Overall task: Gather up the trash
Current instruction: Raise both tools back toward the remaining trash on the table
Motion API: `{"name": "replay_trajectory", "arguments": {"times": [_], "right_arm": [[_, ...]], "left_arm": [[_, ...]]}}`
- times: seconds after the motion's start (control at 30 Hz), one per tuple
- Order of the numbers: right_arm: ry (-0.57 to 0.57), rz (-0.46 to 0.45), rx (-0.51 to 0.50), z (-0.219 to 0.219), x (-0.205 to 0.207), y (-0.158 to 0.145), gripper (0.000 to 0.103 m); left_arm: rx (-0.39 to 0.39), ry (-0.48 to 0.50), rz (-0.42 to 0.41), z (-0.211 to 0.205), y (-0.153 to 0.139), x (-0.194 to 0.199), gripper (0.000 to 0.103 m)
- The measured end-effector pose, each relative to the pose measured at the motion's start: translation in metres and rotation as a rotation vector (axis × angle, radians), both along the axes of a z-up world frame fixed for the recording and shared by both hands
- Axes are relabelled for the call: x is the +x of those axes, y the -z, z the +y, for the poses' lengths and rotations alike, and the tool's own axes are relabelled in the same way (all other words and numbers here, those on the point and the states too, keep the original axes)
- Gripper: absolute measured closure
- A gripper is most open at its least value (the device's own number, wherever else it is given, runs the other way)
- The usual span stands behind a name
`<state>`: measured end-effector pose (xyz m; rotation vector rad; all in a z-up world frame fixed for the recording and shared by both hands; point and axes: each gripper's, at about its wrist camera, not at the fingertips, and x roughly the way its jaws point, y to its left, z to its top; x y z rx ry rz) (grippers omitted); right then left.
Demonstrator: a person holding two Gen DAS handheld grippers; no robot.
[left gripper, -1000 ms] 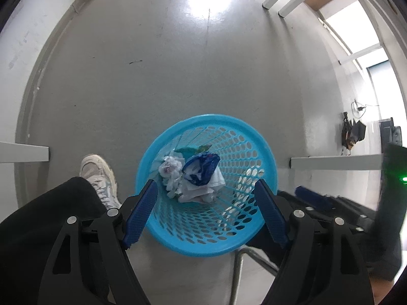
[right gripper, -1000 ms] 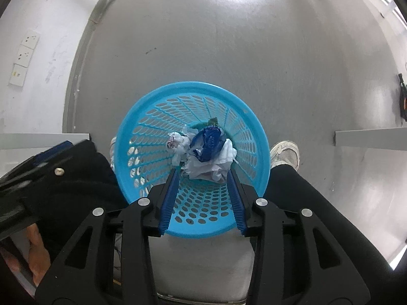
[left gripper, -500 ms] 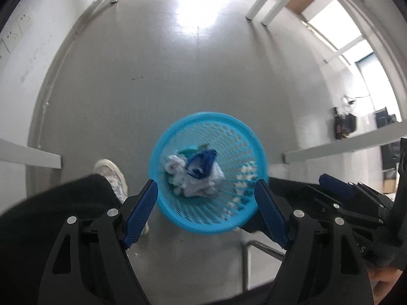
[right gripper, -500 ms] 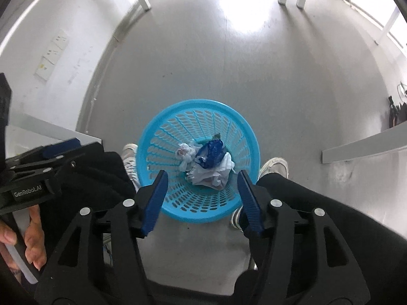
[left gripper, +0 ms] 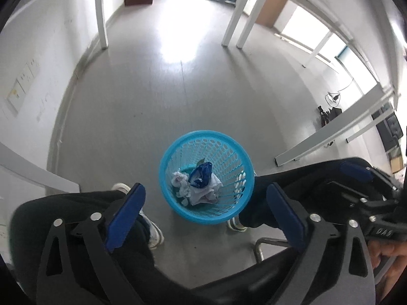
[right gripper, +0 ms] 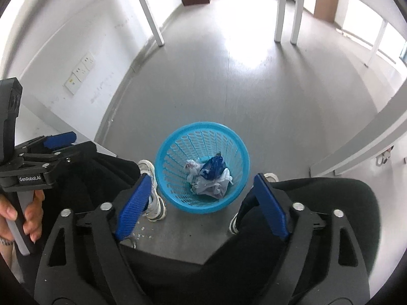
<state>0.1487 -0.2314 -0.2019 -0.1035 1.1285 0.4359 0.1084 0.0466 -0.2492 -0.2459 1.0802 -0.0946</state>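
Note:
A blue perforated waste basket stands on the grey floor between the person's feet; it also shows in the right wrist view. Inside lie crumpled white paper and a dark blue wrapper, which also shows in the right wrist view. My left gripper is open and empty, high above the basket. My right gripper is open and empty, also high above it. The left gripper also shows in the right wrist view.
The person's black-trousered legs and white shoes flank the basket. White table legs stand farther off. A white wall with sockets runs along the left. A metal chair frame sits near the bottom.
Both grippers rose well away from the basket, which now looks much smaller. The right gripper's jaws opened wide from a narrow gap. The trash stays in the basket.

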Motion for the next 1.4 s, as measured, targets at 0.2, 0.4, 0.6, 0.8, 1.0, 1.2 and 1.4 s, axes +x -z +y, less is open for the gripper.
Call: {"name": "replay_trajectory", "arguments": {"times": [0.2,0.4,0.6,0.8,1.0,1.2,1.4], "right_arm": [[-0.018,-0.078,0.052,-0.011,-0.026,-0.045,0.011],[-0.026,-0.182,0.112,-0.014,-0.042,-0.1,0.009],[-0.031,-0.294,0.166,-0.014,-0.043,-0.158,0.009],[-0.028,-0.373,0.188,-0.008,-0.031,-0.197,0.009],[0.013,-0.449,0.229,-0.007,-0.01,-0.222,0.009],[0.012,-0.463,0.244,-0.004,0.011,-0.237,0.009],[0.005,-0.453,0.236,0.007,0.043,-0.241,0.009]], "left_arm": [[0.034,-0.033,-0.048,0.004,-0.039,-0.031,0.006],[0.002,-0.032,-0.153,0.007,-0.088,-0.06,0.006],[0.004,-0.052,-0.262,0.016,-0.13,-0.076,0.006],[0.02,-0.073,-0.352,0.024,-0.17,-0.075,0.006],[0.051,-0.06,-0.445,0.017,-0.208,-0.061,0.006],[0.07,-0.077,-0.48,0.014,-0.227,-0.022,0.006],[0.074,-0.11,-0.475,0.026,-0.24,0.016,0.006]]}}
